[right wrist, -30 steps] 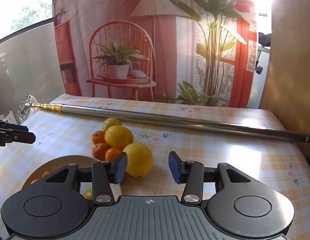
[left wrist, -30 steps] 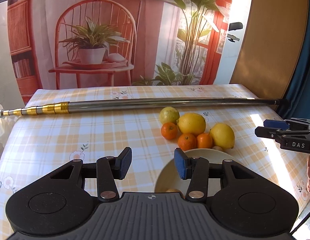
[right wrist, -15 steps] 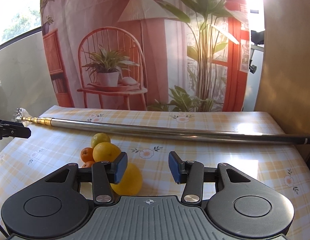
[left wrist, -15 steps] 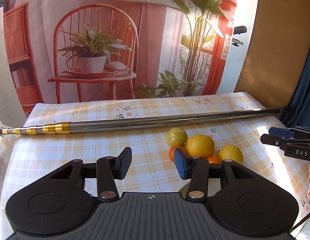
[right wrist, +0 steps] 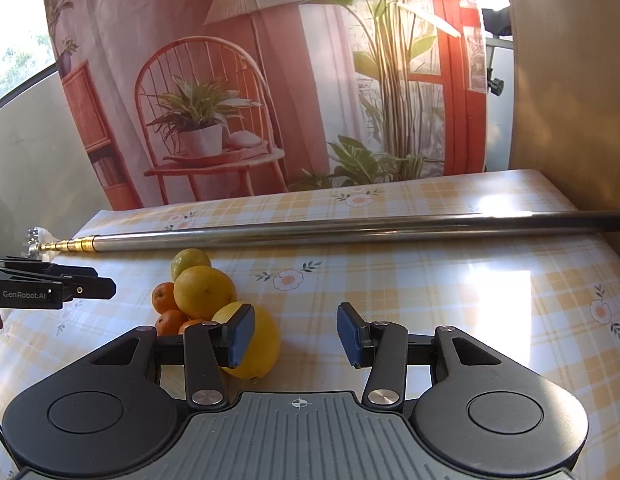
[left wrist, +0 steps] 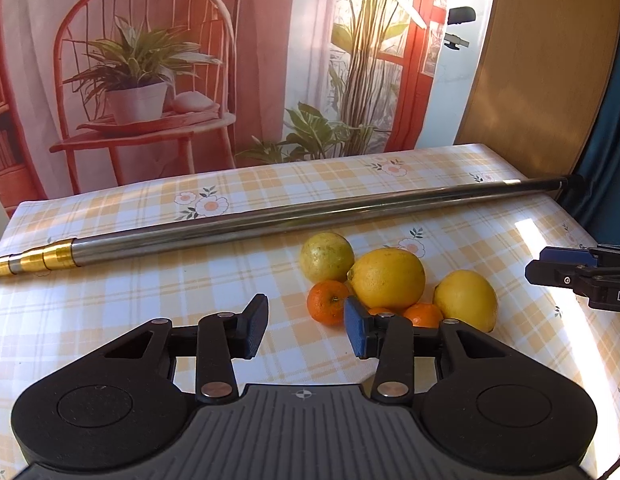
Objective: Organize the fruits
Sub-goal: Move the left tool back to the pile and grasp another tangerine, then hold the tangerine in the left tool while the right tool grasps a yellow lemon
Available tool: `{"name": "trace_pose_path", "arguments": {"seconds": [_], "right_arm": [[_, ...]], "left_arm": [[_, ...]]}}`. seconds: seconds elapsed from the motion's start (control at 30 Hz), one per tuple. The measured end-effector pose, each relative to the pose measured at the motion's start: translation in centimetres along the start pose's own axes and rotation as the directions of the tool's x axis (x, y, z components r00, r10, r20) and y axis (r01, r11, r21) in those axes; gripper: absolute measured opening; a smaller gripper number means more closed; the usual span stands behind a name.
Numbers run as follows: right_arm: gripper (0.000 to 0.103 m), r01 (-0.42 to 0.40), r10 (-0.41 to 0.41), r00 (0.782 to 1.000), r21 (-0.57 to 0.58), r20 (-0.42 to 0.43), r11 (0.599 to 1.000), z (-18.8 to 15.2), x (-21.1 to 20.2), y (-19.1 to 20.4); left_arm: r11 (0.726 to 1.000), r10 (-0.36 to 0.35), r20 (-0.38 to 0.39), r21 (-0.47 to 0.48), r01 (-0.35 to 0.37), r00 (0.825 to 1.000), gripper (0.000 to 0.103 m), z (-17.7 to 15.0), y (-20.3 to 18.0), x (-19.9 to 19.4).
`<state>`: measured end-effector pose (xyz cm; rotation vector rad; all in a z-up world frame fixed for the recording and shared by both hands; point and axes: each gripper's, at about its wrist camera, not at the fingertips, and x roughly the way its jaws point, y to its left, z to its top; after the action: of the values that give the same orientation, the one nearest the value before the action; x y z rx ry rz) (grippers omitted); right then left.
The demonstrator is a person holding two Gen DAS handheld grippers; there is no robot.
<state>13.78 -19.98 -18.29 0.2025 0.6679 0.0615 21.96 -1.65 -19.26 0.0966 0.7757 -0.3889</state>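
Note:
A cluster of citrus lies on the checked tablecloth (left wrist: 149, 280): a greenish lemon (left wrist: 327, 257), a big orange-yellow lemon (left wrist: 388, 279), a yellow lemon (left wrist: 466, 300) and small mandarins (left wrist: 328, 307). My left gripper (left wrist: 305, 332) is open and holds nothing, just short of the cluster. My right gripper (right wrist: 295, 336) is open and holds nothing too. The yellow lemon (right wrist: 261, 344) sits partly behind its left finger, with the orange-yellow lemon (right wrist: 203, 292), the greenish lemon (right wrist: 191, 262) and the mandarins (right wrist: 163, 298) further left. Each gripper shows at the other view's edge: right gripper (left wrist: 578, 276), left gripper (right wrist: 49, 286).
A long metal telescopic pole (left wrist: 269, 224) with a gold end lies across the table behind the fruit, also in the right wrist view as the pole (right wrist: 330, 230). A printed backdrop stands at the table's far edge. The table's right edge (left wrist: 582, 232) is near a blue curtain.
Both views have shifted so the pale plate in front of the fruit, visible a second ago, is out of sight. The fruit now sits nearer both pairs of fingertips. Both grippers stay open.

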Motion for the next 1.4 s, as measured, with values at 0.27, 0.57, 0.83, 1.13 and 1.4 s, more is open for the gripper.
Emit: {"name": "trace_pose_path", "arguments": {"seconds": [0.27, 0.57, 0.83, 1.13, 1.4], "right_arm": [[0.043, -0.002, 0.003, 1.000, 0.030, -0.029, 1.000, -0.5, 0.7, -0.5], [0.043, -0.005, 0.007, 0.999, 0.051, -0.049, 0.999, -0.8, 1.5, -1.0], [0.043, -0.016, 0.020, 0.998, 0.058, -0.064, 0.998, -0.8, 2.0, -1.0], [0.043, -0.043, 0.048, 0.995, 0.058, -0.084, 0.997, -0.9, 2.4, -0.4], [0.045, -0.079, 0.085, 0.991, 0.050, -0.107, 0.996, -0.9, 3.1, 0.4]], "left_arm": [[0.999, -0.040, -0.054, 0.035, 0.042, 0.998, 0.032, 0.6, -0.6, 3.8], [0.997, -0.054, -0.094, 0.044, 0.058, 0.994, 0.033, 0.7, -0.9, 5.9], [0.997, -0.059, -0.105, 0.048, 0.065, 0.993, 0.034, 1.0, -1.1, 6.5], [0.997, -0.069, -0.109, 0.031, 0.073, 0.992, 0.034, 0.9, -0.8, 6.7], [0.997, -0.061, -0.098, 0.045, 0.065, 0.993, 0.033, 0.7, -1.0, 6.3]]}}
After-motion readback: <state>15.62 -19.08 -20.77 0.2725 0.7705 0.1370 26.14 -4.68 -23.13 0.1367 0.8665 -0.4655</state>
